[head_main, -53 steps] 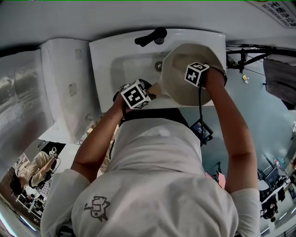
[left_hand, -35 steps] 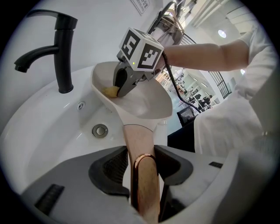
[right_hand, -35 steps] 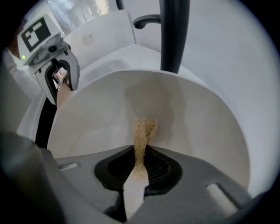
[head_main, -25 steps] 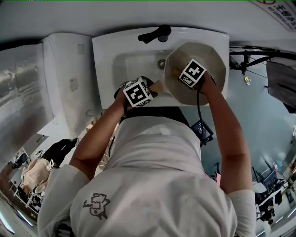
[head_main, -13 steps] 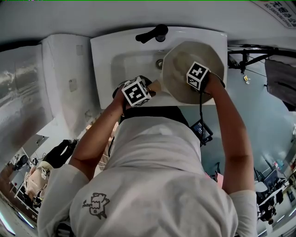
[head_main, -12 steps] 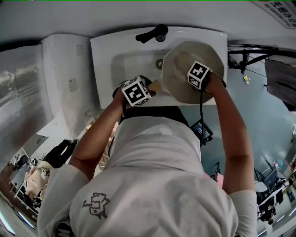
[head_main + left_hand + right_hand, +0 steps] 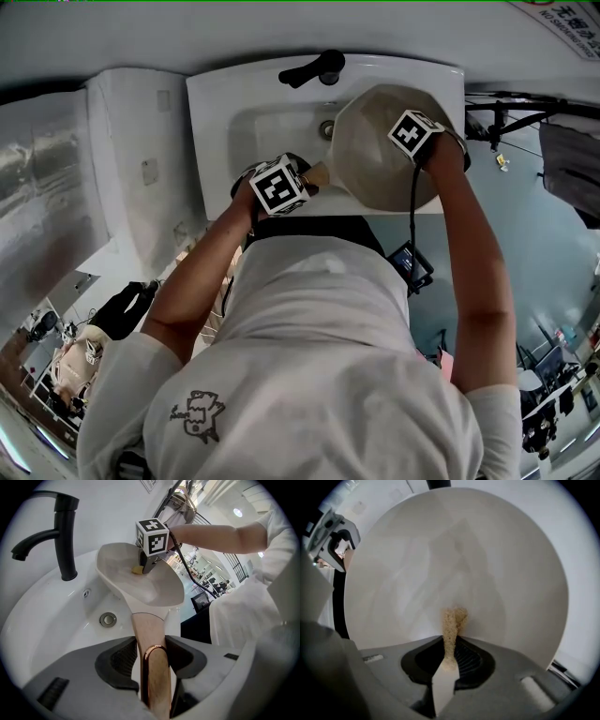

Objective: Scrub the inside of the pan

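Two grips here: the left gripper is clamped on the wooden handle, holding the beige pan tilted over the white sink by the black faucet. The right gripper pinches a yellow sponge against the pan's inner wall, with grey-blue floor beyond.

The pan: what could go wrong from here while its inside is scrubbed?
1. The jaws of the left gripper hold the pan only at its handle, tilted over the sink; a hard push could twist or tip it.
2. The right gripper pinches just a thin part of the tan sponge, so the sponge may slip out during a stroke.
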A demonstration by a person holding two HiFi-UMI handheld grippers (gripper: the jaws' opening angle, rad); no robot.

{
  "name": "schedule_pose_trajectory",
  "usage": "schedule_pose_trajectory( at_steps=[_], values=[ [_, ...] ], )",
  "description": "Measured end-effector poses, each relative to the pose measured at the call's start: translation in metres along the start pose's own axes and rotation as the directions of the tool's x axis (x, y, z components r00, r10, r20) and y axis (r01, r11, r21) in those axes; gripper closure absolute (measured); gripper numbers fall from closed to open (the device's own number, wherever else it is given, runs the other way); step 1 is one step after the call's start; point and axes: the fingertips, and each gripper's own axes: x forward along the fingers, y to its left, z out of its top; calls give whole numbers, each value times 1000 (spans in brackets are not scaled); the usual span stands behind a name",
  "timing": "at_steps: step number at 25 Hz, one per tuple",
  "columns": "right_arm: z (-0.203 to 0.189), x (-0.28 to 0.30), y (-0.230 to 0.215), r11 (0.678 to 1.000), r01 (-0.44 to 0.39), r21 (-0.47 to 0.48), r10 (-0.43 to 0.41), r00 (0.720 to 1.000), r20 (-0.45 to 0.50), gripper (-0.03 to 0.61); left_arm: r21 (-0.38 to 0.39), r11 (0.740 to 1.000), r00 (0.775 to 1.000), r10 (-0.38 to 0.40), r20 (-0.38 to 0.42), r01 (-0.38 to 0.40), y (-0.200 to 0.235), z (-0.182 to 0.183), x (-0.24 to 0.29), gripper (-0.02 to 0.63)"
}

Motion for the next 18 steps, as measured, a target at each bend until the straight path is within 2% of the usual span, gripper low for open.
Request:
schedule_pose_trajectory(
  at_steps=[4,7,13,16,18],
  values=[
    [26,-8,-9,995,83,-46,-79,993,92,520,-2,1000,1000,4,0,-4,1,0,0,433],
    [42,-12,2,990,111,-90,-99,986,136,520,-2,1000,1000,5,1,-5,1,-1,0,433],
    [84,-25,42,982,86,-168,-36,960,279,520,-5,1000,1000,4,-1,-4,1,-1,-2,433],
    [93,-33,62,980,63,-190,-5,957,290,520,-7,1000,1000,7,-1,-7,1,-1,-1,433],
    [98,-36,76,981,18,-193,43,950,309,520,-7,1000,1000,6,-2,-6,0,0,-2,433]
  ],
)
